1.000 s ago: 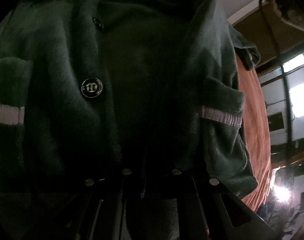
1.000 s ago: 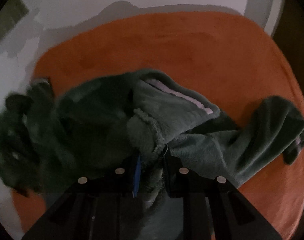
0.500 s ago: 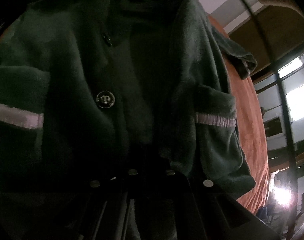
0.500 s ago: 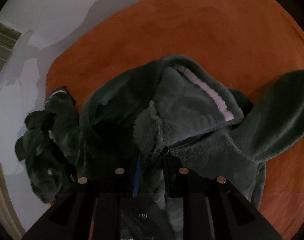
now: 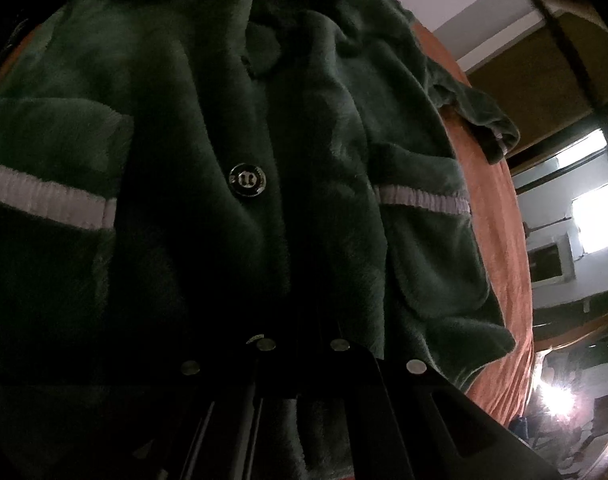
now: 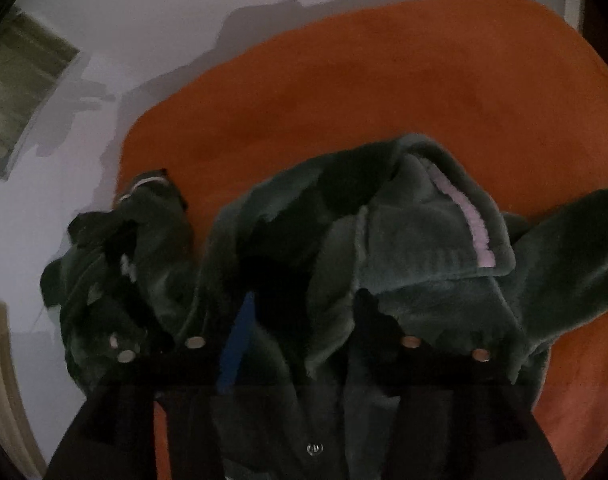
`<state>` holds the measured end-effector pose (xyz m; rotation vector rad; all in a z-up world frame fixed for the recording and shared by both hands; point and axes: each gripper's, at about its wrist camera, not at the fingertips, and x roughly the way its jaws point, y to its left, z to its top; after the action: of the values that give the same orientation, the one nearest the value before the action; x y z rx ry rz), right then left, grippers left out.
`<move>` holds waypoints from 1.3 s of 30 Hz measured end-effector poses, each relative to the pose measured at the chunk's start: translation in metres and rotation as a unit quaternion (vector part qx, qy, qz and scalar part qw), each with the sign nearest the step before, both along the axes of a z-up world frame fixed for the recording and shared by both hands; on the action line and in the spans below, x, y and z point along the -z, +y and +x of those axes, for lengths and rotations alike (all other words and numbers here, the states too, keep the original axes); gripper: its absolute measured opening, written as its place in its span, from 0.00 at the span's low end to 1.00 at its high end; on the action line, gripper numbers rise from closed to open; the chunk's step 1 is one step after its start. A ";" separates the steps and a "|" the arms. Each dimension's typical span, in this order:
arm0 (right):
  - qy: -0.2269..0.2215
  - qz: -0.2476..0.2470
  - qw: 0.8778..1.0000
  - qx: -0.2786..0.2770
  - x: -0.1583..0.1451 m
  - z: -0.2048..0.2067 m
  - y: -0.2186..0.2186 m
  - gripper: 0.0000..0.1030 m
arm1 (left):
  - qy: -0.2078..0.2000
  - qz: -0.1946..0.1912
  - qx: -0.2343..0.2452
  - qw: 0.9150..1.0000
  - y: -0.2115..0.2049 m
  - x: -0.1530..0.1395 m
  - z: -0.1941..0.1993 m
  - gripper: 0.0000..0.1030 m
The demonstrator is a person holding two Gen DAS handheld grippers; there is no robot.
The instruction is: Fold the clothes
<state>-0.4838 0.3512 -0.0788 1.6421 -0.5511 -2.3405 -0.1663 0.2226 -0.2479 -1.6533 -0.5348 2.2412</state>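
Not far along, I'd say. The green fleece jacket (image 5: 304,168) is spread over the orange bed cover (image 6: 383,88), front up with its button (image 5: 248,180) showing, but the top end near the right hand-held gripper (image 6: 300,320) is bunched, one sleeve (image 6: 575,256) flung sideways. That gripper's jaws are opening, fleece between them but no longer pinched. The left hand-held gripper (image 5: 300,344) is clamped shut on the hem (too dark to see much). No real fold yet; another dark garment (image 6: 116,264) waits alongside.
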 end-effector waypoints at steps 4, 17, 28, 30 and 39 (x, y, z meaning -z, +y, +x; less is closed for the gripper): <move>0.016 -0.009 1.000 -0.014 -0.016 0.033 0.014 0.60 | 0.002 -0.007 -0.007 1.000 -0.003 -0.007 0.004 0.00; 0.003 0.045 0.998 0.043 0.050 0.178 0.176 0.60 | 0.004 -0.020 -0.022 1.000 -0.002 -0.019 0.008 0.37; -0.071 -0.020 0.996 0.057 0.157 0.299 0.203 0.54 | 0.013 -0.060 0.010 0.998 0.013 -0.009 0.028 0.32; -0.053 -0.007 0.997 0.057 0.156 0.311 0.199 0.13 | 0.018 -0.059 0.006 0.998 0.008 -0.012 0.030 0.32; 0.018 0.070 0.993 0.088 0.126 0.355 0.193 0.04 | -0.006 -0.031 -0.007 0.999 -0.019 -0.027 0.046 0.35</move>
<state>-0.1285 0.5438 -0.2052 1.6680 -0.5555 -2.5845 -0.1201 0.2032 -0.2207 -1.6999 -0.4862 2.2813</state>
